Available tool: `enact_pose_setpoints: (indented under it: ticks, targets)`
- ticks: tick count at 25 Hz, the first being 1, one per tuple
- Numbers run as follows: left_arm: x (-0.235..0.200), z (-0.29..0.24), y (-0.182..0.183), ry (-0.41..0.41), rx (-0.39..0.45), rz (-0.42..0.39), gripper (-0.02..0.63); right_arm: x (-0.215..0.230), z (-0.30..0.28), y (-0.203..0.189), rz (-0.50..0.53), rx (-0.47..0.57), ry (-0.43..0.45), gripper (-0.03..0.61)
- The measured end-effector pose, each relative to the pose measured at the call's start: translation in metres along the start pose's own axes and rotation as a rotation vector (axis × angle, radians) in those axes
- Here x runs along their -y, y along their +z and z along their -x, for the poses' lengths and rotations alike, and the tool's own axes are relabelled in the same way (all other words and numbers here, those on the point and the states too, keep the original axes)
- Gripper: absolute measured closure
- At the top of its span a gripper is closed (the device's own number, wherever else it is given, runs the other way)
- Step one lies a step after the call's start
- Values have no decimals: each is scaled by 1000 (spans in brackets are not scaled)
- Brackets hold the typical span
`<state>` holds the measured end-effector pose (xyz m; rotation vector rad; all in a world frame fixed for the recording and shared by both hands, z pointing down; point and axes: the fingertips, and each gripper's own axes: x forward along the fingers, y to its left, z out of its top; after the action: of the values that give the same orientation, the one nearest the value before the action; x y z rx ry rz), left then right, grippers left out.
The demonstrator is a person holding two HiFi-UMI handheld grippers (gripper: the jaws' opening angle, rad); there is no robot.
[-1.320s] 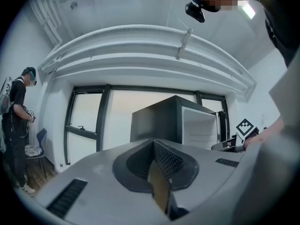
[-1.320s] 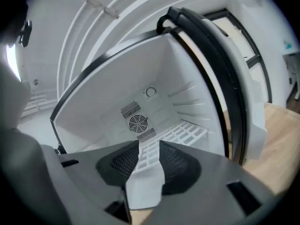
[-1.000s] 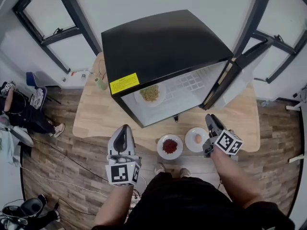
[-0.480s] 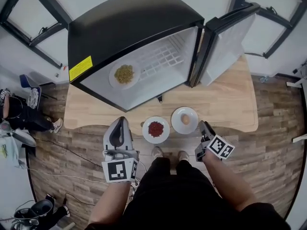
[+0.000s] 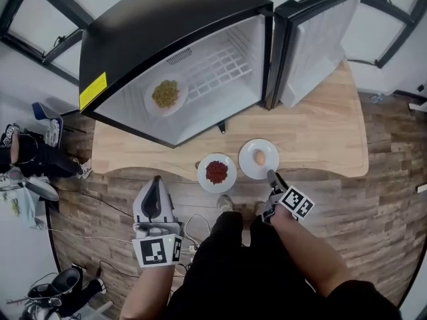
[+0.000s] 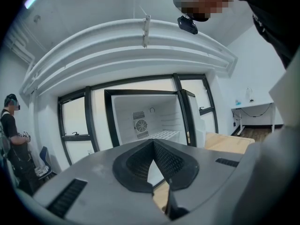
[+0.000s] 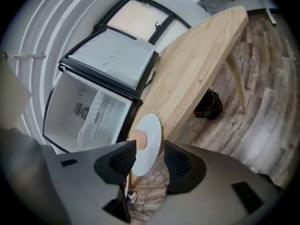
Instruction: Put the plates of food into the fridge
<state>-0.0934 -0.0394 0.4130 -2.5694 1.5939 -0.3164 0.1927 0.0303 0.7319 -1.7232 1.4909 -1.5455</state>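
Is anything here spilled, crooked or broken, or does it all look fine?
Nothing stands out. The fridge stands open on the table with one plate of food flat inside; the plate of red food and the plate with an egg sit level near the table's front edge, nothing spilled.

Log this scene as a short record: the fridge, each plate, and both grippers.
fridge: black mini fridge on light wooden table, door open
inside fridge: round white plate of yellowish food
on table: white plate of red food; white plate with brown egg, side by side near the front edge
left gripper: fingers together, nothing held
right gripper: fingers have just been opening, egg plate's rim between them, not clamped
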Motion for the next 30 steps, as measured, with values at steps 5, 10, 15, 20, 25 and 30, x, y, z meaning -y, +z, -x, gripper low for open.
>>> enact_pose_setpoints:
  ticks: [5, 10, 15, 20, 25, 30]
  targets:
    - [-9, 11, -2, 34, -21, -26, 609, 12, -19, -12, -45, -29, -9, 394]
    - [-12, 17, -1, 43, -43, -82, 609, 23, -25, -9, -86, -24, -10, 428]
    - [-13, 12, -7, 42, -49, -76, 609, 18, -17, -12, -94, -34, 24, 517]
    - [-2, -1, -1, 1, -21, -60, 609, 2, -4, -5, -137, -19, 90, 546]
    - [0, -13, 6, -28, 7, -39, 609, -24, 7, 8, -147, -3, 154, 546]
    - [-3, -21, 11, -48, 38, -21, 609, -50, 13, 25, -137, 19, 181, 546]
